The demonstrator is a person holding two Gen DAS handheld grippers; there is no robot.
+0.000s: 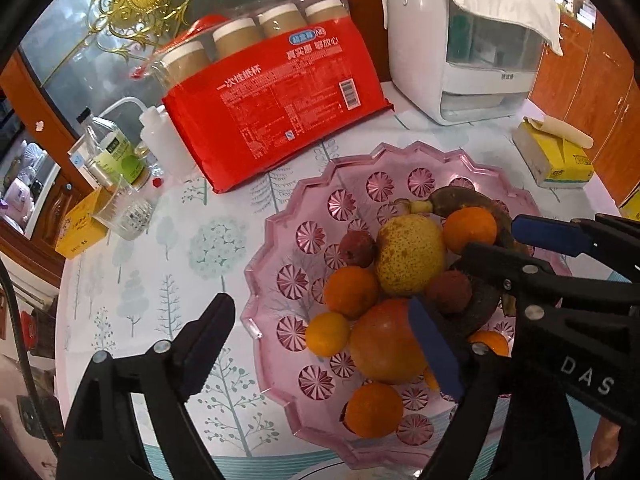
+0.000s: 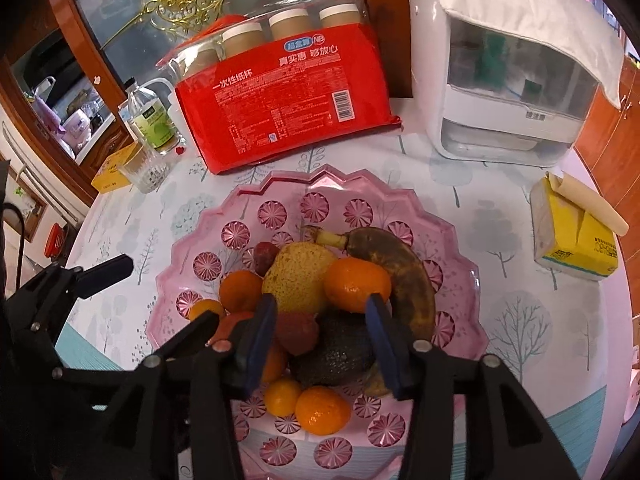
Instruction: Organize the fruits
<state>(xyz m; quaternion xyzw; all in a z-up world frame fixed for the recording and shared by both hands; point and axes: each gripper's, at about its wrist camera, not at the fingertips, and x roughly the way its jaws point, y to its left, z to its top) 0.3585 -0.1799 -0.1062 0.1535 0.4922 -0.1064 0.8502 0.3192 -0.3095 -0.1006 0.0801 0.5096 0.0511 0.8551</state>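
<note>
Both claws stand over the pink fruit bowl (image 2: 460, 236), which sits at the near middle of the tablecloth, its far rim close to the red pack of paper cups (image 2: 288, 100).

Left claw (image 1: 320, 344): jaws wide apart and empty. One finger hangs outside the bowl's left rim over bare cloth; the blue-padded finger (image 1: 434, 348) lies over the red-yellow apple (image 1: 380, 340). I see no pad pressing on any fruit.

Right claw (image 2: 320, 336): jaws part-open, holding nothing. The dark avocado (image 2: 340, 352) and a small red fruit (image 2: 296, 330) lie between the pads, with no grip on either that I can see.

Contents of the bowl, heaped at its centre: speckled pear (image 2: 298, 276), browned banana (image 2: 404, 276) along the right side, several tangerines, one of them (image 2: 356, 284) against the banana, another (image 2: 322, 410) at the near edge.

Finding: all fruit visible is in the bowl; none lies on the cloth. I judge the step in hand to be the release after placing, or a fresh pick within the heap; the frames do not settle which.

Next move requires: lifting both claws straight up clear of the pile. The heap is loose, and a sideways brush could roll a tangerine off.
</note>
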